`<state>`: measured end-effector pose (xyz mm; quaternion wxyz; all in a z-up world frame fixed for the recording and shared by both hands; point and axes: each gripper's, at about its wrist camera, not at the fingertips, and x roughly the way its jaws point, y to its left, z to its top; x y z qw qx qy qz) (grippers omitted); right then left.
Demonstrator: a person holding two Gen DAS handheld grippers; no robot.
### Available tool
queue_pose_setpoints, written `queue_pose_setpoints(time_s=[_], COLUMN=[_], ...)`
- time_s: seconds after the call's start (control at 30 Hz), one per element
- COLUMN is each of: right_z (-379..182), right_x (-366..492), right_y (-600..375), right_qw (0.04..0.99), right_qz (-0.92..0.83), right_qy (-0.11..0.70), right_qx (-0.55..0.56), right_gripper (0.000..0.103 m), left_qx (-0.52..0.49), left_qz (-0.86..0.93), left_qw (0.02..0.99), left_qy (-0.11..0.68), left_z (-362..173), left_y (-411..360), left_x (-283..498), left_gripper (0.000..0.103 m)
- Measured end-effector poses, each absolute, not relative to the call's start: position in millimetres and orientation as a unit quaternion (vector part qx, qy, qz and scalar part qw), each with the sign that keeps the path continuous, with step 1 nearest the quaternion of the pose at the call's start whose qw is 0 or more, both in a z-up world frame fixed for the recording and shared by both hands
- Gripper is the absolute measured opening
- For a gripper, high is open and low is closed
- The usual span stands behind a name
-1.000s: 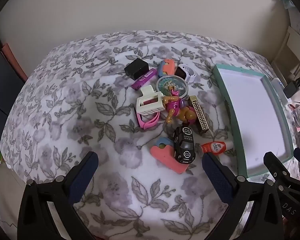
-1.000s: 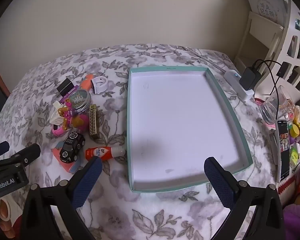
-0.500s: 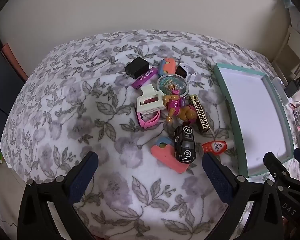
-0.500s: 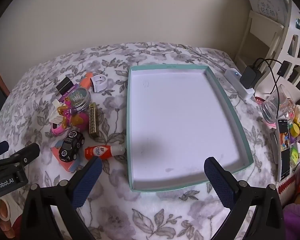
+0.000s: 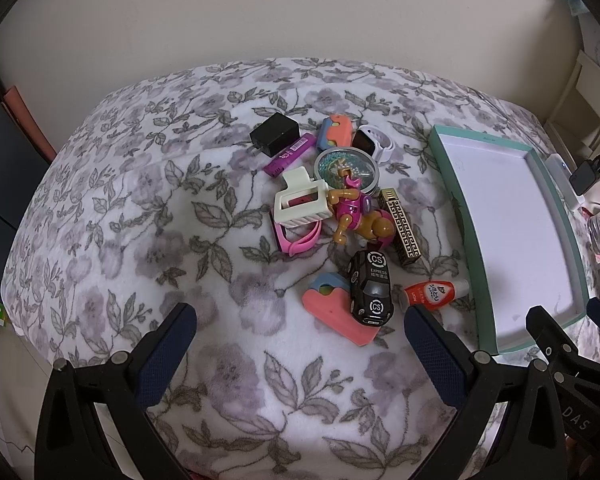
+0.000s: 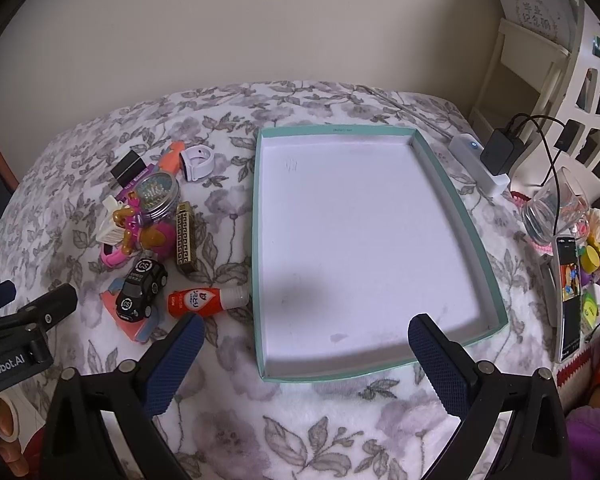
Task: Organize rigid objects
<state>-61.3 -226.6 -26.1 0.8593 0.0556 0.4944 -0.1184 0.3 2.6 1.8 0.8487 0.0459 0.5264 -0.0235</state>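
Note:
A pile of small objects lies on the floral blanket: a black toy car on a pink foam piece, a red glue bottle, a gold patterned box, a pink toy dog, a cream hair claw, a round tin, a white watch and a black charger. The teal-rimmed white tray lies to their right. My left gripper hovers open near the car. My right gripper hangs open over the tray's near edge.
Right of the tray are a white power strip with a black adapter, a glass, a phone and small colourful items. A white shelf stands at the back right. A wall runs behind the bed.
Both views have shifted slightly; the objects sit a little lower in the left wrist view. Nothing on the blanket has moved and both grippers stay open.

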Motion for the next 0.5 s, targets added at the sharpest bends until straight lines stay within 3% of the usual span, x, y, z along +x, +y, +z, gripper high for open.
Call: queue_pose_setpoints(time_s=[0.5], right_z=[-26.4], right_x=[-61.8], right_y=[-225.8], right_qw=[0.858], right_qz=[-0.119], right_qy=[0.496], right_qx=[0.055], right_gripper=[0.103], left_qx=[0.046], left_qz=[-0.024], left_qw=[0.849], left_qy=[0.527], left_z=[1.9], left_y=[2.8], left_x=[0.6], left_gripper=[0.103])
